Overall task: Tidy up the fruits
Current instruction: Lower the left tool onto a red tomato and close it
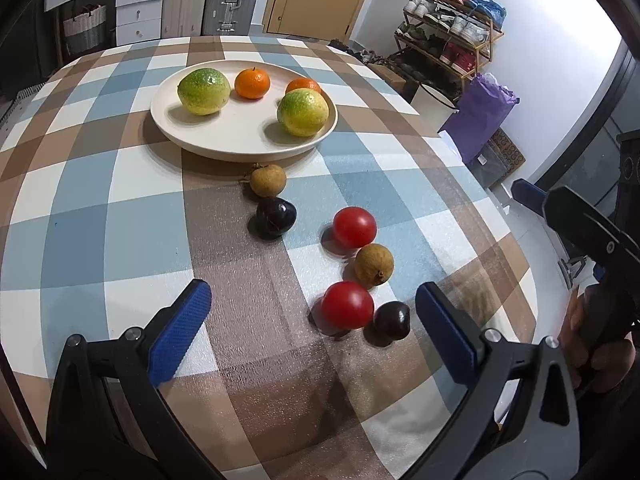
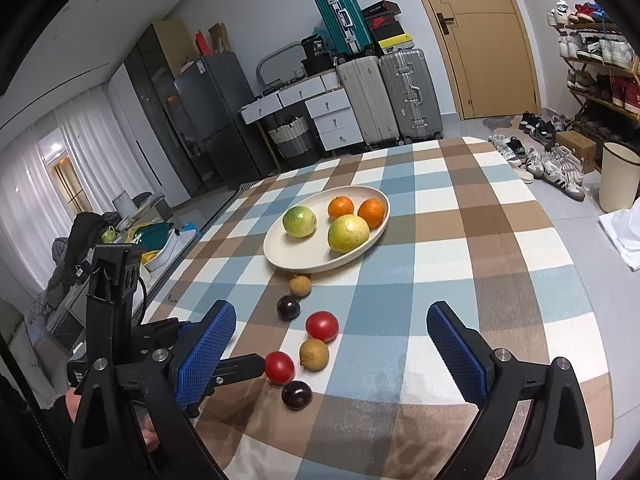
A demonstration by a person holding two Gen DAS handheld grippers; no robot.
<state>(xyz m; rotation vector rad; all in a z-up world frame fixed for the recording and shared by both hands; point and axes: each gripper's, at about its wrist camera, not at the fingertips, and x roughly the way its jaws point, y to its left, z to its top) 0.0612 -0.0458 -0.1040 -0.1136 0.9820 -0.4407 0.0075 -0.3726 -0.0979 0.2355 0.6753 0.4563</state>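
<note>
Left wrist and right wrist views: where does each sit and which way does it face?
Left wrist: low over the near table edge, facing the plate; open left tongs frame a tomato; right tongs' arm at right.
Right wrist: higher, right of the left, facing plate and suitcases; open right tongs; left tongs at left.
Shared: plate, loose fruit.

Lay bare and passable across the checked bench [image 1: 100,216] left of the fruit line and again on the broad right side [image 2: 500,280]. Stood as obstacles down the middle: plate [image 1: 240,142] at the far end, then longan [image 1: 268,180], dark plum [image 1: 276,217], tomato [image 1: 354,227], second longan [image 1: 374,265], near tomato [image 1: 347,304] and near plum [image 1: 392,320], packed closely. Hovered wide apart above the near edge, both tongs, left [image 1: 312,312] and right [image 2: 332,344].
</note>
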